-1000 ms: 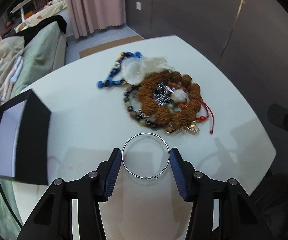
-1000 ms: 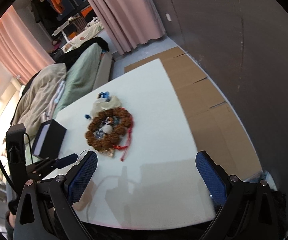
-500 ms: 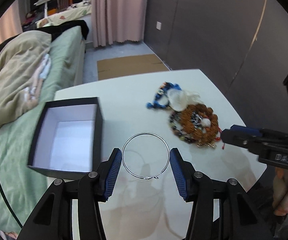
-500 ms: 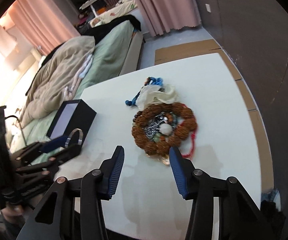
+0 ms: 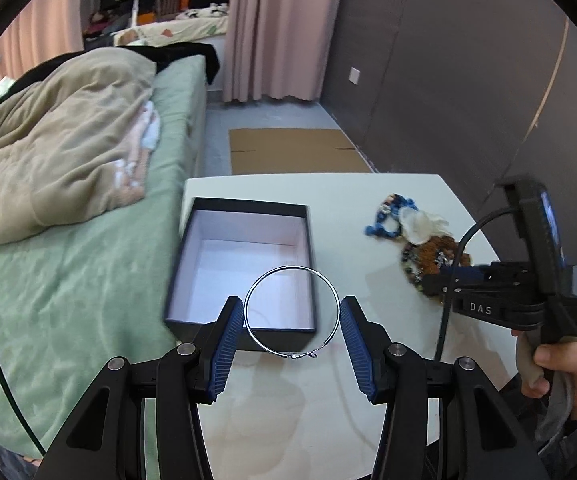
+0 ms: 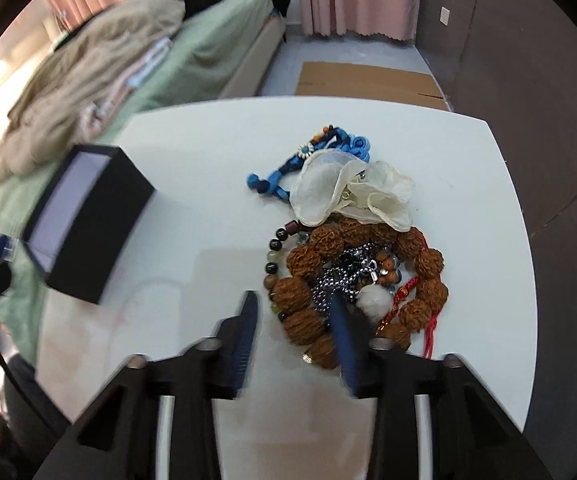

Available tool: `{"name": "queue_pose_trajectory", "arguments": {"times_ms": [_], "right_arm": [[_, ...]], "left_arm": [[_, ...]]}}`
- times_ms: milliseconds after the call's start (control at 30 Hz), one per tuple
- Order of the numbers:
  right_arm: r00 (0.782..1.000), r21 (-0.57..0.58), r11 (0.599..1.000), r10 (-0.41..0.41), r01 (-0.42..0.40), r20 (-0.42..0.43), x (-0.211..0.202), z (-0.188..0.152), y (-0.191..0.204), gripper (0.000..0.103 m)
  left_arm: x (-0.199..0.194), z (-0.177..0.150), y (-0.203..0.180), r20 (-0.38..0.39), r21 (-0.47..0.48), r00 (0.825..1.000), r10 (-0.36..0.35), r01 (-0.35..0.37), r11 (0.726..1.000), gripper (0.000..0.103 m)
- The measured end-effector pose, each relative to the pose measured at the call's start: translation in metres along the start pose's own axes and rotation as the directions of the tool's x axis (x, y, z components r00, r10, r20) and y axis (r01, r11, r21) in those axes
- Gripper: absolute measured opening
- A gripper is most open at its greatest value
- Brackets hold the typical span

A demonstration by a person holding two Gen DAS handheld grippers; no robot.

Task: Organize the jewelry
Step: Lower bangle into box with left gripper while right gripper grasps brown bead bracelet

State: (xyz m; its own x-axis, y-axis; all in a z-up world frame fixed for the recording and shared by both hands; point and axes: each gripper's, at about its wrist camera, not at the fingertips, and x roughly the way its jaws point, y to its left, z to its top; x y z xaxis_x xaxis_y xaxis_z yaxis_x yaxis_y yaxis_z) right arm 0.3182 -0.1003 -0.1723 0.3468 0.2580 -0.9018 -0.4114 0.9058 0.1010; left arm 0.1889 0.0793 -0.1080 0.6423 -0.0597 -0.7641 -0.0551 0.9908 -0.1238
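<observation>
You held the silver bangle (image 5: 291, 311) pinched in the left gripper (image 5: 291, 322) above the black box (image 5: 244, 216); release came next. Your right gripper (image 6: 294, 330), spread, hovered near the bead pile (image 6: 362, 276) beside that box.

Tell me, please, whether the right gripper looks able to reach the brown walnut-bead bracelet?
Probably yes: the open right gripper hovers at the brown walnut-bead bracelet, with only a silver chain inside its ring.

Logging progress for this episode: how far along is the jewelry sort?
Early. The black box looks empty, so nothing is stored. In hand: the left gripper holds the silver bangle near the box. Left: the jewelry pile, with the right gripper open at it.
</observation>
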Motion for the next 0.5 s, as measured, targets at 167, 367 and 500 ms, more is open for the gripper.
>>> {"name": "queue_pose_trajectory", "arguments": {"times_ms": [167,367,500], "right_arm": [[0.996,0.093,0.993,0.065,-0.071,0.067,-0.025,0.000,-0.014,0.019],[0.958,0.246,0.940,0.184,-0.237,0.221,-0.068,-0.002,-0.043,0.019],[0.922,0.285,0.900,0.241,-0.329,0.302,-0.085,-0.002,-0.049,0.019]], "left_arm": [[-0.008,0.006,0.016,0.023,-0.023,1.000,-0.004,0.005,1.000,0.052],[-0.017,0.021,0.025,0.057,-0.008,0.998,-0.006,0.007,1.000,0.052],[-0.015,0.031,0.029,0.063,-0.003,0.998,-0.003,0.003,1.000,0.052]]}}
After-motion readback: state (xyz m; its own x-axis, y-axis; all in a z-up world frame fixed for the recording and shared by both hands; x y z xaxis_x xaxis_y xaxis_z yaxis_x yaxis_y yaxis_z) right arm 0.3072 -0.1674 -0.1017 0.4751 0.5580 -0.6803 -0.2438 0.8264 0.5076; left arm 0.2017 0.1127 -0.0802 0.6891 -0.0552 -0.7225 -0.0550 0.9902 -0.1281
